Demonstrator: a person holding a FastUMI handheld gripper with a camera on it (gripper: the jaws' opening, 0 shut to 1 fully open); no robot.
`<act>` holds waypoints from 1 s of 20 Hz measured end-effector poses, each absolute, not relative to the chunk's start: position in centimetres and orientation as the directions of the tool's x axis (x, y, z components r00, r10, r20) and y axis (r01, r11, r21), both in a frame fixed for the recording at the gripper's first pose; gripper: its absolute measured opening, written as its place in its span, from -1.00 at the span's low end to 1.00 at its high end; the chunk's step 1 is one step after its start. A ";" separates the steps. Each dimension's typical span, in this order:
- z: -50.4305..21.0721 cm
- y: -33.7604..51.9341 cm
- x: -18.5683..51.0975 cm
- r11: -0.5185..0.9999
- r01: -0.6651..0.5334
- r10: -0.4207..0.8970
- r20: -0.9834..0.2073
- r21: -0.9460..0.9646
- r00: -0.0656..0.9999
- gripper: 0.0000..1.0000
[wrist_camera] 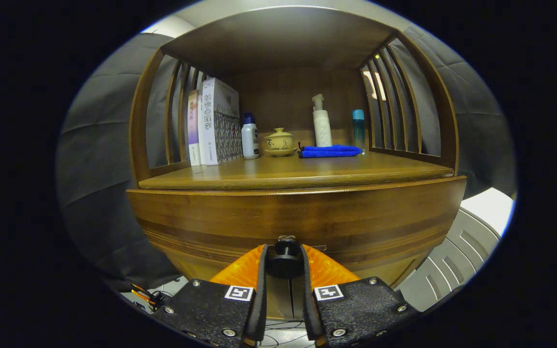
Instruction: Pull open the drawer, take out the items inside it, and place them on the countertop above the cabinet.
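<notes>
A wooden cabinet faces me, its drawer front (298,217) running wide below the countertop (298,176). A round dark knob (285,258) juts from the drawer front. My gripper (284,256) is shut on that knob, one finger pressing each side of it. The drawer looks closed or barely out, and its inside is hidden. The countertop's front half is bare wood.
At the back of the countertop stand books (213,123), a white bottle with a blue cap (249,137), a lidded ceramic cup on a saucer (280,141), a folded blue cloth (329,151), a pump bottle (322,123) and a teal bottle (358,128). Slatted side panels and a shelf roof enclose it.
</notes>
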State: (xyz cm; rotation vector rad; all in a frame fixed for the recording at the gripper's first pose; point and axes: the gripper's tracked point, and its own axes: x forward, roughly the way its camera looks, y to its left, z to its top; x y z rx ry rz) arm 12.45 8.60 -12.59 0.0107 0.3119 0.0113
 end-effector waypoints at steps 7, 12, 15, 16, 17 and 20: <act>-12.2 8.9 7.4 0.999 -0.044 0.038 -0.278 -0.013 0.960 -0.36; -12.0 9.1 4.4 0.998 -0.070 0.065 -0.262 -0.009 0.963 -0.36; -12.1 9.1 3.1 0.998 -0.066 0.061 -0.265 -0.010 0.962 -0.37; -12.0 9.1 2.6 0.998 -0.062 0.058 -0.266 -0.009 0.962 -0.37; -12.0 9.2 2.1 0.998 -0.061 0.056 -0.267 -0.009 0.962 -0.36; -12.4 9.6 0.3 0.997 -0.073 0.074 -0.280 0.013 0.957 -0.36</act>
